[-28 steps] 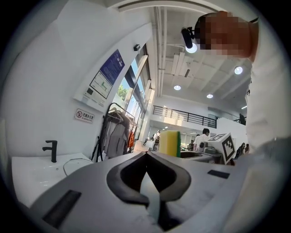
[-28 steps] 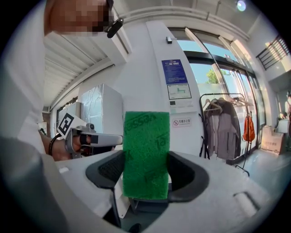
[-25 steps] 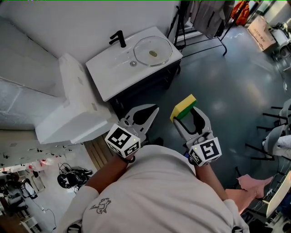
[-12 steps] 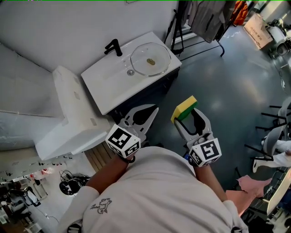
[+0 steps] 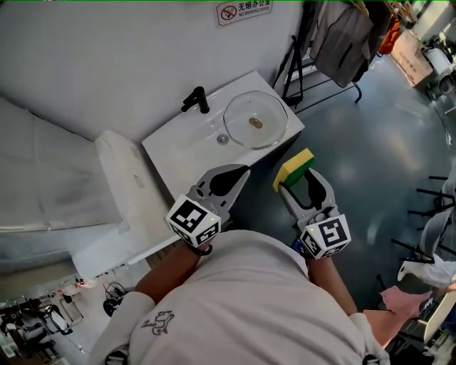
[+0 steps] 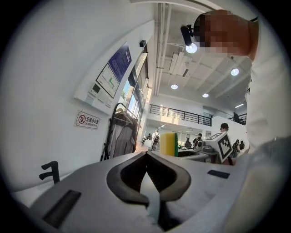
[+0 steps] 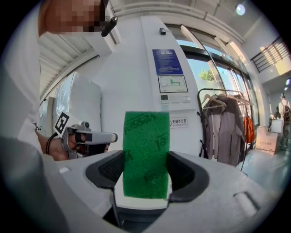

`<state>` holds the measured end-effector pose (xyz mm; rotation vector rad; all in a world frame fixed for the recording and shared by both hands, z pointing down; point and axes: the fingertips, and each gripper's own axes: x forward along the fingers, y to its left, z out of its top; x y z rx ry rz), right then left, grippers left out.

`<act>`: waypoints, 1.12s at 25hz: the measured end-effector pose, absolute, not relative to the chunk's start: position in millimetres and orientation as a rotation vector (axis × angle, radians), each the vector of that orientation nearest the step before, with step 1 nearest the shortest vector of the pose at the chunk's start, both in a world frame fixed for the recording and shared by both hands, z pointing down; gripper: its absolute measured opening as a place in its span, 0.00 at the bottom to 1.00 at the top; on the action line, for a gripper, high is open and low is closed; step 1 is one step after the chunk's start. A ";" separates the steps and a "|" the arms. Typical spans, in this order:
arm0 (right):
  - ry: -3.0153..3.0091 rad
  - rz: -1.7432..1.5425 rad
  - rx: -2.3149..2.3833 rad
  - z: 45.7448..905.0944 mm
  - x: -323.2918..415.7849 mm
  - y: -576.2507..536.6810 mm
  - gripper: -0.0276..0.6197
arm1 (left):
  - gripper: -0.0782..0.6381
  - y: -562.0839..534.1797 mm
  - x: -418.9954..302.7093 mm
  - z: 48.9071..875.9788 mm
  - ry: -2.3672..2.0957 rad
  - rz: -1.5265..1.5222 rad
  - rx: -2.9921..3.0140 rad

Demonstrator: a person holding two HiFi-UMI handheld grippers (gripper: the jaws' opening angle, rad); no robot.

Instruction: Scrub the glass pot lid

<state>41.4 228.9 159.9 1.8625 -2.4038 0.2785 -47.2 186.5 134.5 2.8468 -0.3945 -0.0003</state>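
Your left tongs point(image 5: 241, 171) are clenched shut with nothing in them, the two tips meeting in the left gripper view point(image 6: 146, 154); your right tongs point(image 5: 298, 178) are clamped on a sponge point(image 5: 294, 166), which stands upright between the pads with its green scouring face turned to the right gripper view point(image 7: 146, 154) and its yellow body on top in the head view; the same sponge shows as a yellow and green block in the left gripper view point(image 6: 169, 144). The glass pot lid point(image 5: 255, 120) lies flat on the right end of a white tabletop point(image 5: 178, 153), its small gold knob at the centre, just right of a black tap point(image 5: 196, 100) and a round drain point(image 5: 223, 140); both tongs hang in front of that tabletop, apart from the lid and touching neither it nor the surface. The tabletop stands against a plain white wall point(image 5: 107, 64) that carries a small no-smoking sign point(image 5: 244, 11); a long white slab point(image 5: 128, 192) leans or lies at its left end, though you cannot tell which; to the right a black clothes rack point(image 5: 342, 43) holds hanging garments, the floor point(image 5: 370, 142) is glossy grey with pale reflections, and a cardboard box point(image 5: 407, 44) sits in the far corner.
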 end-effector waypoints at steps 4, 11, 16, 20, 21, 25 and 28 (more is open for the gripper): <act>-2.395 0.284 1.864 159.7 29.5 189.2 0.50 | 0.11 146.9 -61.4 134.7 -0.373 0.022 2.851; -2.367 0.318 1.815 172.6 30.4 143.4 0.50 | 0.11 97.0 -72.9 148.9 -0.406 0.022 2.793; -2.373 0.319 1.785 180.9 56.6 105.8 0.50 | 0.11 67.5 -60.0 154.3 -0.429 0.008 2.786; -2.412 0.326 1.719 188.6 79.8 67.9 0.50 | 0.11 40.6 -44.4 158.5 -0.500 0.011 2.784; -2.422 0.332 1.700 191.3 86.2 58.1 0.50 | 0.11 33.3 -39.2 159.7 -0.515 0.007 2.779; -2.460 0.333 1.614 198.1 116.1 18.7 0.50 | 0.11 2.9 -13.6 169.7 -0.579 0.012 2.757; -2.474 0.336 1.567 204.0 143.3 -6.1 0.50 | 0.11 -15.8 3.1 175.2 -0.644 -0.009 2.741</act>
